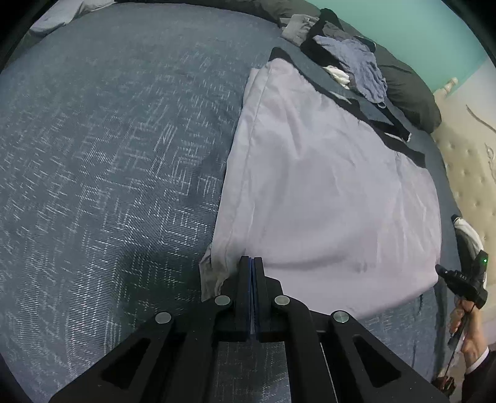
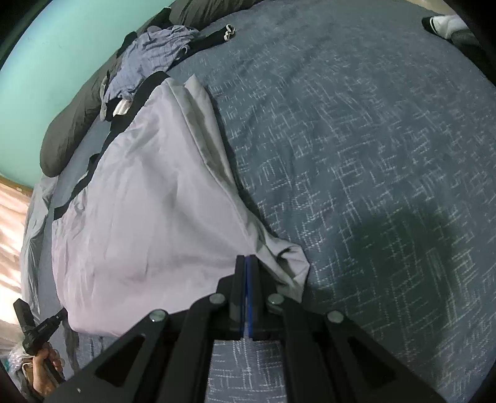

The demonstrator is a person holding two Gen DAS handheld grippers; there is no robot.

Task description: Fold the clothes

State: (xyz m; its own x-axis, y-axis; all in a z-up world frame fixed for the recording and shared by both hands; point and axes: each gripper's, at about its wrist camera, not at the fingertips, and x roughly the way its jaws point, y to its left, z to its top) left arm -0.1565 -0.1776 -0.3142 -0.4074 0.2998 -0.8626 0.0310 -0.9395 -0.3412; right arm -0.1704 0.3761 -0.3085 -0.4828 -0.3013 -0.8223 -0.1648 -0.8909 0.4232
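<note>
Two views, left wrist first. Left gripper [image 1: 251,259] has its black fingers w/ blue pads pressed together at the near edge of the pale lilac-grey garment [image 1: 325,192]; whether cloth sits between the pads is hard to make out. Garment lies flat on the blue-grey patterned bedspread [image 1: 108,170], its far side overlapping a dark piece of clothing [image 1: 365,107]. Beyond that, a heap of crumpled blue and black clothes [image 1: 356,59], items not separable. Right hand [image 1: 465,328] w/ its tool is cut off at frame edge.

Right wrist view: right gripper [image 2: 247,258] fingers likewise closed tight, at the garment's [image 2: 148,210] near corner, where the fabric bunches; can't tell if anything is pinched. Same clothes heap [image 2: 148,55] at far end. Left hand [image 2: 43,369] partly visible lower left. White sock [image 2: 446,23] top right, cut off.
</note>
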